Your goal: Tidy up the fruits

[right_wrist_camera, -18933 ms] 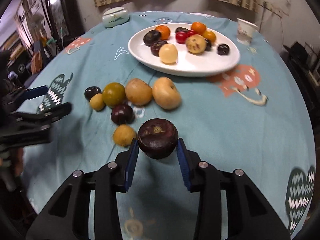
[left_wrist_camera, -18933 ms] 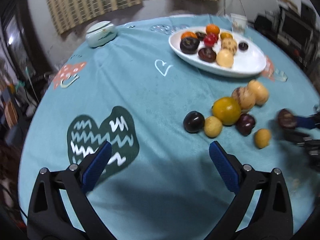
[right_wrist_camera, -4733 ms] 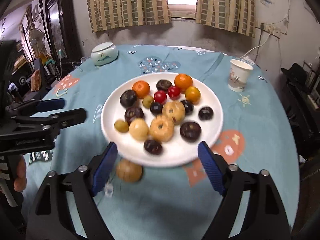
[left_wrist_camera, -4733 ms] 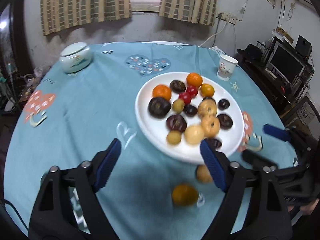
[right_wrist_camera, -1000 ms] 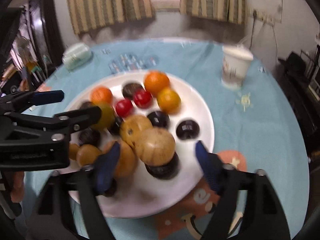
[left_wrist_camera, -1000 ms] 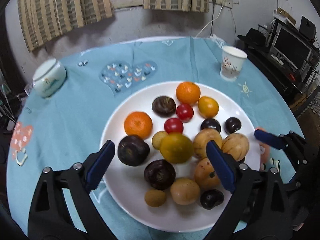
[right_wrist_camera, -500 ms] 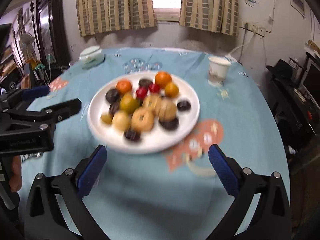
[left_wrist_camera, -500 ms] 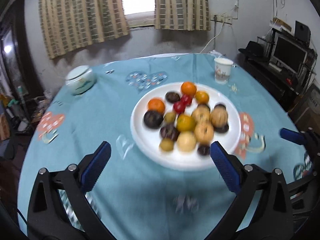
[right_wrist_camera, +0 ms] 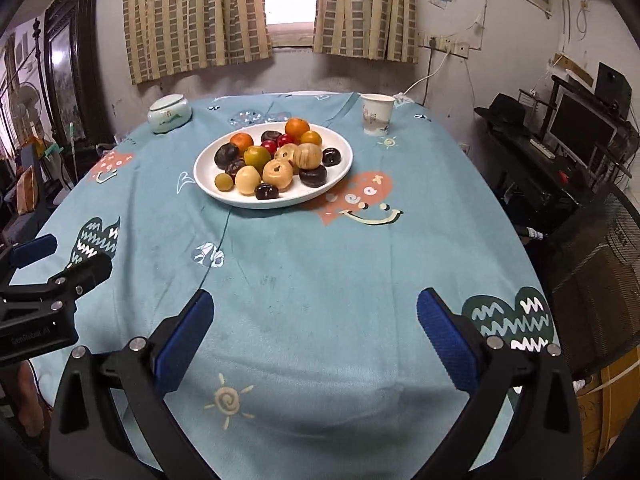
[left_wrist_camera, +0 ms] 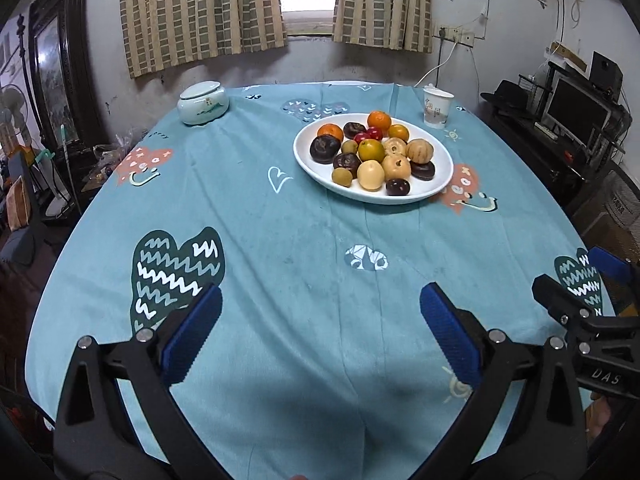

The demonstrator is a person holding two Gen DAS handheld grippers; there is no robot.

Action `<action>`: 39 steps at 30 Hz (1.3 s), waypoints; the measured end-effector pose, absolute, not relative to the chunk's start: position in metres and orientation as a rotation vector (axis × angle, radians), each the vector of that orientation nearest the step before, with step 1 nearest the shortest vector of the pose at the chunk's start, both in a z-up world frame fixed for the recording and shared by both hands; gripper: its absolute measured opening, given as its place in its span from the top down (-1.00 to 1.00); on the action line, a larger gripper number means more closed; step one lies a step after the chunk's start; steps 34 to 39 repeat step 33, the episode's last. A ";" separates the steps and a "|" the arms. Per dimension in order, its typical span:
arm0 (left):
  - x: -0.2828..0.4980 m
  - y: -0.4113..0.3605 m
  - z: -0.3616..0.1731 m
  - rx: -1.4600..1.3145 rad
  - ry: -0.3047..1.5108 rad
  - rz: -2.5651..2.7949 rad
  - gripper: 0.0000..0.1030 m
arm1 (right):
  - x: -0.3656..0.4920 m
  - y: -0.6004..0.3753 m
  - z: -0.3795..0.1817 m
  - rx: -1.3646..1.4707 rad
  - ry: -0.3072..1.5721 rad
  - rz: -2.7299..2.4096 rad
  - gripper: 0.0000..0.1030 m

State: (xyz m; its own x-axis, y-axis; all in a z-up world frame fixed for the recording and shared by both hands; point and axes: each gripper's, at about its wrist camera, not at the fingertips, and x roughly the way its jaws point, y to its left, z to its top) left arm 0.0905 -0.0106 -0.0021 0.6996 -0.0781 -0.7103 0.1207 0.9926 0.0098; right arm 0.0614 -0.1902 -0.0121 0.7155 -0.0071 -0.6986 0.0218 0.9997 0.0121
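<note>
A white oval plate (left_wrist_camera: 438,191) (right_wrist_camera: 208,188) stands on the far half of the round table, heaped with several fruits: oranges (left_wrist_camera: 379,121), dark plums (left_wrist_camera: 325,149), a yellow-green one (right_wrist_camera: 257,156) and pale tan ones (right_wrist_camera: 278,172). My left gripper (left_wrist_camera: 320,312) hangs open over the near cloth, well short of the plate, nothing between its blue pads (left_wrist_camera: 192,336). My right gripper (right_wrist_camera: 314,316) is also open and empty, near the table's front. Each gripper shows at the edge of the other's view, the right gripper (left_wrist_camera: 580,280) and the left gripper (right_wrist_camera: 56,260).
A teal cloth with heart prints (left_wrist_camera: 280,240) covers the table. A lidded ceramic jar (left_wrist_camera: 203,102) sits at the back left, a paper cup (left_wrist_camera: 437,107) at the back right beside the plate. Dark furniture with a monitor (right_wrist_camera: 580,132) stands to the right of the table.
Both grippers have drawn back from the plate toward the table's front edge, so the plate looks smaller and farther. Both stay wide open and empty.
</note>
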 end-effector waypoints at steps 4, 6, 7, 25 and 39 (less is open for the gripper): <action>0.087 -0.011 0.004 0.060 0.772 -0.104 -0.96 | 0.058 -0.193 -0.010 0.024 0.770 -0.028 -0.97; 0.087 -0.011 0.005 0.060 0.769 -0.102 -0.96 | 0.056 -0.194 -0.009 0.026 0.770 -0.029 -0.97; 0.087 -0.011 0.006 0.060 0.769 -0.104 -0.96 | 0.056 -0.194 -0.009 0.028 0.771 -0.029 -0.97; 0.086 -0.019 0.005 0.107 0.744 -0.108 -0.96 | 0.056 -0.193 -0.008 0.035 0.766 -0.027 -0.97; 0.088 -0.021 0.003 0.096 0.773 -0.130 -0.96 | 0.057 -0.195 -0.007 0.037 0.770 -0.030 -0.97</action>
